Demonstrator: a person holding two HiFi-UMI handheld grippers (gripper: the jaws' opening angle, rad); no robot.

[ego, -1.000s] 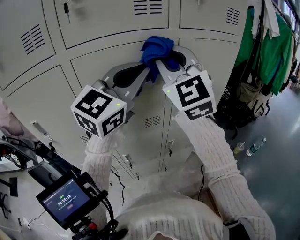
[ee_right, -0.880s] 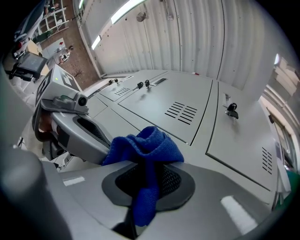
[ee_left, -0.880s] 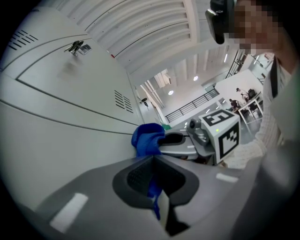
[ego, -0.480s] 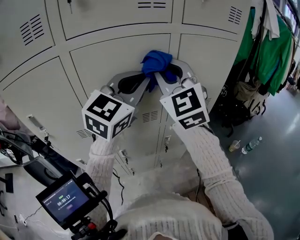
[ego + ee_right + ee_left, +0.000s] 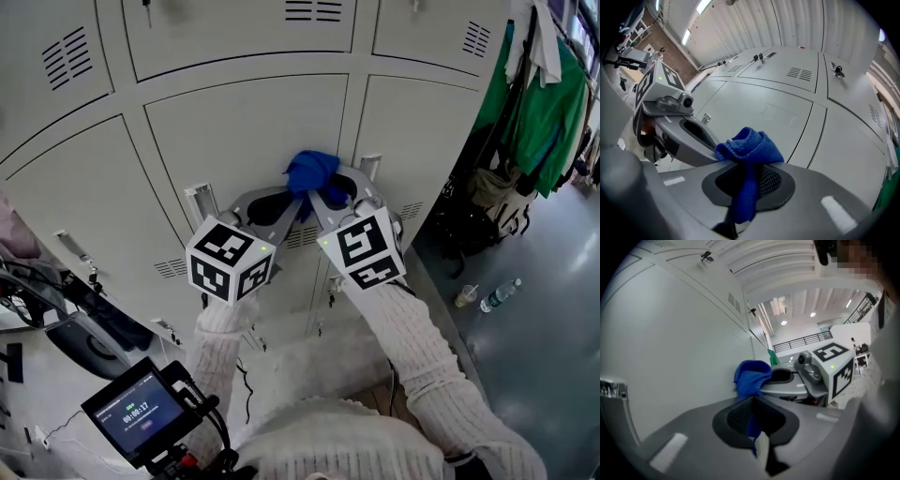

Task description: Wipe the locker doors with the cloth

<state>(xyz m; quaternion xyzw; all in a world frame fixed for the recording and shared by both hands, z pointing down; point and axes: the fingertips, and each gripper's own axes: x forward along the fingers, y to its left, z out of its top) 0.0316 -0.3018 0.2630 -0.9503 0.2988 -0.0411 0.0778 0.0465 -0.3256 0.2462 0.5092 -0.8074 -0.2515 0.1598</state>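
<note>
A bunched blue cloth is pressed against the pale grey locker door, close to the seam with the neighbouring door. Both grippers meet at it from below. My left gripper is shut on the cloth's lower left, and a blue strip runs down between its jaws. My right gripper is shut on the cloth too, with a fold hanging through its jaws. The cloth bulges out over the left gripper's tips. In the right gripper view the cloth lies rumpled on top of the jaws.
Green garments hang on a rack at the right, over dark bags. A bottle and a cup stand on the floor. Label holders and vent slits stick out of the doors. A small screen sits at lower left.
Both grippers have slid down the locker door with the cloth, from the door's upper seam to its lower half. Both stay shut on it.
</note>
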